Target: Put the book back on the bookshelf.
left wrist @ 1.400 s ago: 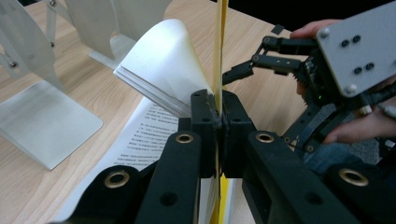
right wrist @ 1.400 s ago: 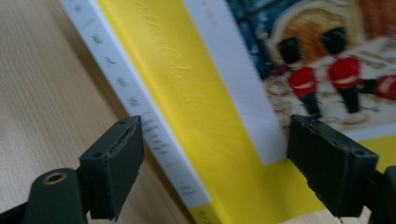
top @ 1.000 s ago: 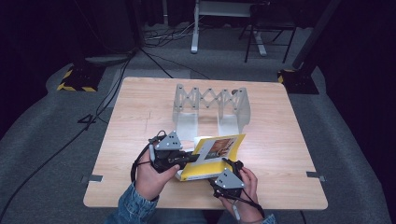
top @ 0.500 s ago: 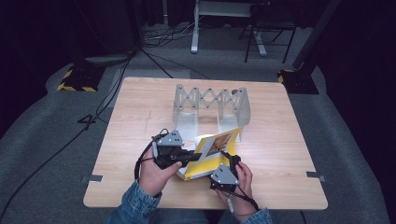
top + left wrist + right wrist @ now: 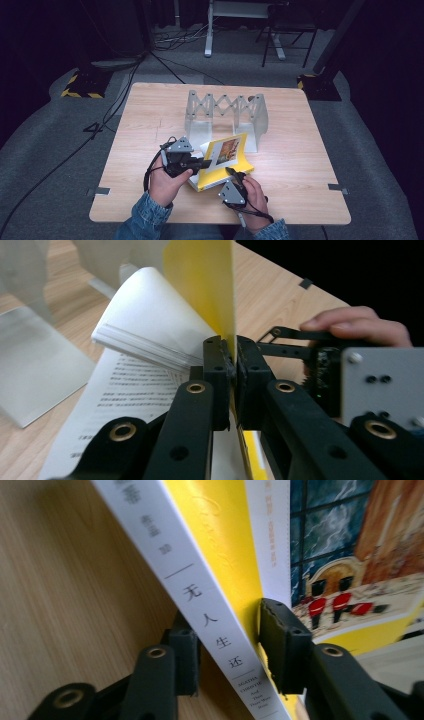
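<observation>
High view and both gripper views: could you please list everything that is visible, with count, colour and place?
book: one, yellow cover with white spine and a picture on the front, near the table's front edge, its cover lifted and pages fanned open
bookstand: one, pale grey, with an expanding lattice back, mid-table behind the book
table: one, light wood, on grey floor
cables: several, black, on the floor behind and to the left of the table
left gripper: one, black, shut on the book's yellow cover
right gripper: one, black, its jaws have just been closing around the book's spine
hands: two, each holding a gripper, with blue denim sleeves at the bottom edge
</observation>
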A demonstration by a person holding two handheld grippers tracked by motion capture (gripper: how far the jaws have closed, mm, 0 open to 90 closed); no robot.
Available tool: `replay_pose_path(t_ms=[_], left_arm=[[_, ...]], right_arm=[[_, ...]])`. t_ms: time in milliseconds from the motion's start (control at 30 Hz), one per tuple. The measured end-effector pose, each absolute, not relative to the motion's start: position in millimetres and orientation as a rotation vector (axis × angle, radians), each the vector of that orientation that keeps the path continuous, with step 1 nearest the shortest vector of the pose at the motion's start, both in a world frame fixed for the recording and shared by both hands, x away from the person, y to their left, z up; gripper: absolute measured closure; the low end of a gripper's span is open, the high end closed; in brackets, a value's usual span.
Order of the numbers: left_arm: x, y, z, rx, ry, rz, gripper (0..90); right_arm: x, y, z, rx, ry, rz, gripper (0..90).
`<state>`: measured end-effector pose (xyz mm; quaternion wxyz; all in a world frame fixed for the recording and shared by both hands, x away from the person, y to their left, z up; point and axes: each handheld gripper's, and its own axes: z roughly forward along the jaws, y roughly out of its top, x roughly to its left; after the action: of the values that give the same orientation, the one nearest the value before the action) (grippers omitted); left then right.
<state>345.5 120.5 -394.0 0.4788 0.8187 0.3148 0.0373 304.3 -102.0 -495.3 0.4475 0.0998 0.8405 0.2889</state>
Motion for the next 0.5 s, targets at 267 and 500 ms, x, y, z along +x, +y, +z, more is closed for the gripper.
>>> replay_pose_path(t_ms=[267, 500], left_arm=[[344.1, 133.2, -390.3, 1.934, 0.86, 0.207, 59.2], [338.0, 152.2, -384.7, 1.85, 0.907, 0.311, 43.1]], right_arm=[[301.0, -103.7, -488.2, 0.17, 2.066, 0.688, 72.5], [299.6, -109.0, -475.2, 0.195, 2.048, 0.76, 76.4]])
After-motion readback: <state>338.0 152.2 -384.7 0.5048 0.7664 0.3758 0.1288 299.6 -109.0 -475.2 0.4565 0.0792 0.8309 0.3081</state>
